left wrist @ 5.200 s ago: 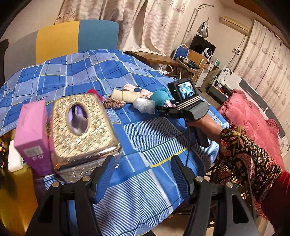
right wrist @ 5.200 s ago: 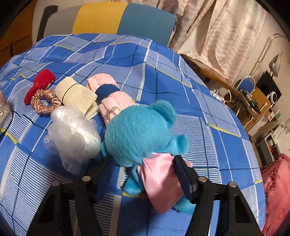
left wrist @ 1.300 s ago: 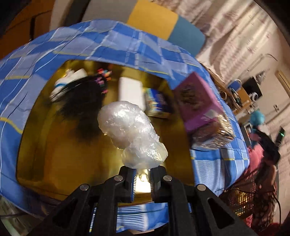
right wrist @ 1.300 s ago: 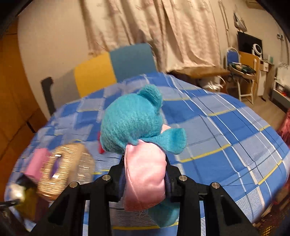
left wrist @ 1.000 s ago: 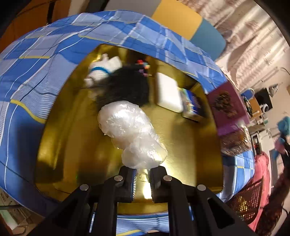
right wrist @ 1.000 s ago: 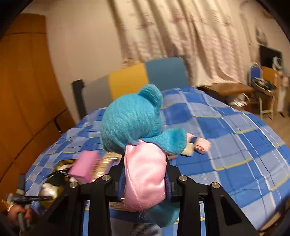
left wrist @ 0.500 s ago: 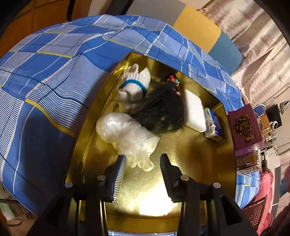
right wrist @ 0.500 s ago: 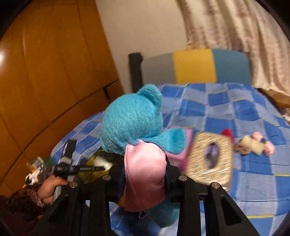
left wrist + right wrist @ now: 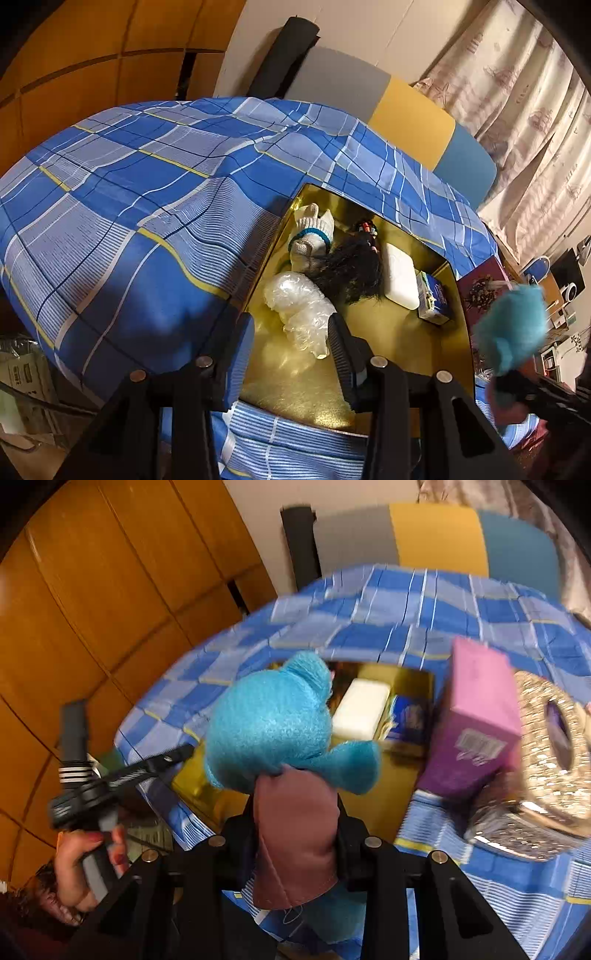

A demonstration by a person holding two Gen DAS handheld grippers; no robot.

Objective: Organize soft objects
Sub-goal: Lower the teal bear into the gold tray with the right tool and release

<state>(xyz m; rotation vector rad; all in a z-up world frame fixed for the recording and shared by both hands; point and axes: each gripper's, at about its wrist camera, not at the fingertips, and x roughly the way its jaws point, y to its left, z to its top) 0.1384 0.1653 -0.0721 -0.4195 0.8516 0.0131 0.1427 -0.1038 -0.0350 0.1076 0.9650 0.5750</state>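
A crumpled clear plastic bag [image 9: 299, 310] lies in the gold tray [image 9: 388, 332], against a black hairy bundle [image 9: 351, 273]. My left gripper [image 9: 291, 354] hangs open just above the bag's near end, and neither pad presses on it. My right gripper [image 9: 295, 830] is shut on the pink dress of a teal plush toy [image 9: 269, 720], held above the near edge of the tray [image 9: 384, 794]. The plush [image 9: 511, 332] shows blurred at the right of the left wrist view. At the left of the right wrist view, a hand [image 9: 85, 860] holds the left gripper [image 9: 122, 771].
The tray also holds a white knitted piece with a teal band [image 9: 310, 236], a white pad [image 9: 399, 277] and a small blue box [image 9: 432, 295]. A pink box [image 9: 476, 720] and a glittering tissue box [image 9: 546, 746] stand right of the tray. The blue checked cloth [image 9: 147, 221] covers the table.
My left gripper opened and let go of the plastic bag, which now lies in the tray, then drew back and up. My right gripper swung the plush across the table to the tray.
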